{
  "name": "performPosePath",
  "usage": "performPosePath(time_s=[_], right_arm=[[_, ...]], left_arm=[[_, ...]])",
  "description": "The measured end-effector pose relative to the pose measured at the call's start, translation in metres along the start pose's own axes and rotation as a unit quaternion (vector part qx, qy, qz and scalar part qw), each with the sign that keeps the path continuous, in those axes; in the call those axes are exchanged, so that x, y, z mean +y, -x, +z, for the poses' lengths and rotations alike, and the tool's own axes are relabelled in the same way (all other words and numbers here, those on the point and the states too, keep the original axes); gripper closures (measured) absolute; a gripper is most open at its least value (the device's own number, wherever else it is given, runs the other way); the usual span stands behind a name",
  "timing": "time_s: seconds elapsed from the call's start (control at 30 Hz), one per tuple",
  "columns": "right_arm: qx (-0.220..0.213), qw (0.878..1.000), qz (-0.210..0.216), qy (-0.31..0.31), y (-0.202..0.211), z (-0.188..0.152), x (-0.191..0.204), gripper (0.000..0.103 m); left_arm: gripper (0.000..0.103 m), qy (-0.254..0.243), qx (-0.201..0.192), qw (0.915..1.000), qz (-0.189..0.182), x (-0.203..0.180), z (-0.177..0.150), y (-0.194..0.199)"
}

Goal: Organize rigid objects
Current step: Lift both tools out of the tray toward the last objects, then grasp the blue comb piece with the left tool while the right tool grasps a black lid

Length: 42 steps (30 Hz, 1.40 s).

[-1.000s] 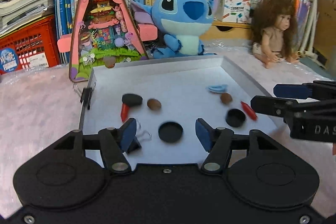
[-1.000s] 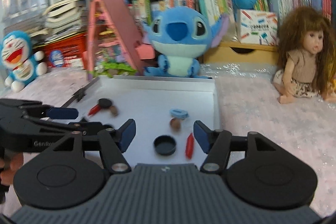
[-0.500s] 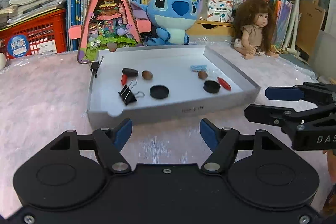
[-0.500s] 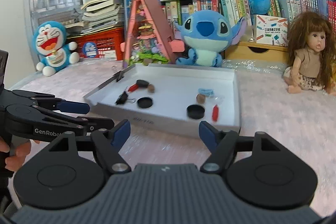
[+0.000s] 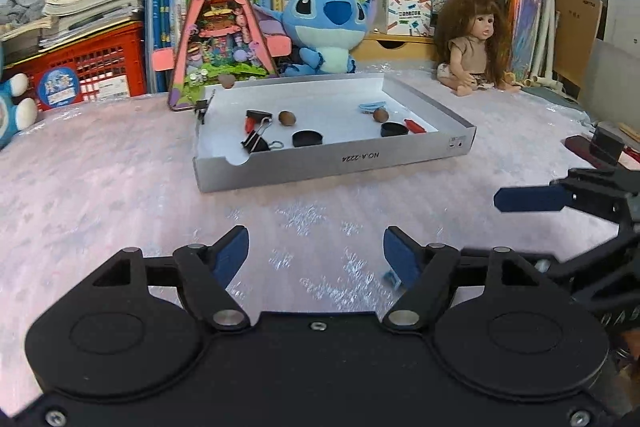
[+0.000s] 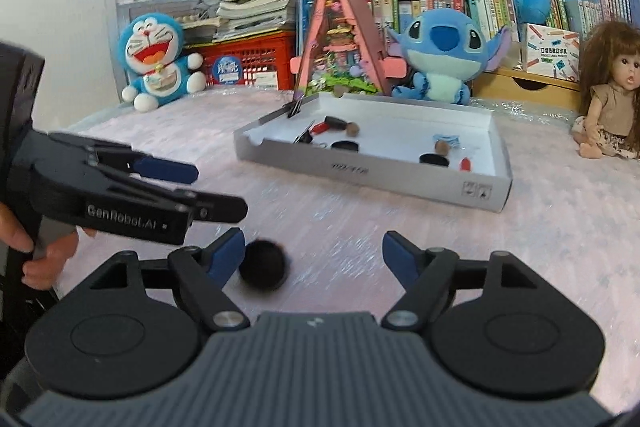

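A white shallow box (image 5: 448, 143) (image 6: 360, 169) sits mid-table holding a black binder clip (image 5: 256, 143), two black round caps (image 5: 307, 138) (image 5: 394, 129), two brown nuts (image 5: 287, 117), red pieces (image 5: 414, 126) and a light-blue clip (image 5: 371, 105). A black round cap (image 6: 262, 269) lies on the table by my right gripper's left finger. My left gripper (image 5: 316, 253) is open and empty, well in front of the box. My right gripper (image 6: 314, 253) is open and empty. A small blue piece (image 5: 392, 278) lies by the left gripper's right finger.
Behind the box stand a pink triangular toy house (image 5: 222, 31), a blue Stitch plush (image 5: 326, 27), a doll (image 5: 474, 43), a Doraemon plush (image 6: 156, 61), a red crate (image 5: 86, 67) and bookshelves. A binder clip (image 5: 201, 105) grips the box's back-left corner.
Both grippers have pulled back from over the box toward the near table edge. The box now looks small and far. Both stay open and empty.
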State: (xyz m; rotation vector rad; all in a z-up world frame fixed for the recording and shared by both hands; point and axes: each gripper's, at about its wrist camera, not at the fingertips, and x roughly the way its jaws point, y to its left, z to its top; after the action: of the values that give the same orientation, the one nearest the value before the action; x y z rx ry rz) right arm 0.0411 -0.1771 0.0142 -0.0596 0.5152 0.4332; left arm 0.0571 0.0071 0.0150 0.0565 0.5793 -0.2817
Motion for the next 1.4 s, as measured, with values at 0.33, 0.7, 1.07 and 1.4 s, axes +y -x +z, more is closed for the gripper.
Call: performPosePath(time_s=[0.33,0.7,1.07,1.4], right_arm=[[-0.001,1.000,-0.019,0.015,-0.010,-0.010,0.025,0.026],[0.003,1.000,-0.028,0.010,-0.008,-0.011,0.023,0.064],[-0.005,0.996,-0.082,-0.021,0.004,-0.009,-0.003,0.064],[0.002,0.995,-0.097,-0.027,0.004,-0.011,-0.013,0.064]], left_arm=[[0.030,0.017,-0.001,0.9997,0.016,0.007,-0.019,0.010],[0.030,0.028,-0.003,0.9996,-0.005,0.005,-0.020,0.011],[0.060,-0.009,0.014,0.9976,-0.068,-0.030,-0.018,-0.007],[0.085,-0.008,0.022,0.9991,-0.034,-0.023,-0.018,-0.013]])
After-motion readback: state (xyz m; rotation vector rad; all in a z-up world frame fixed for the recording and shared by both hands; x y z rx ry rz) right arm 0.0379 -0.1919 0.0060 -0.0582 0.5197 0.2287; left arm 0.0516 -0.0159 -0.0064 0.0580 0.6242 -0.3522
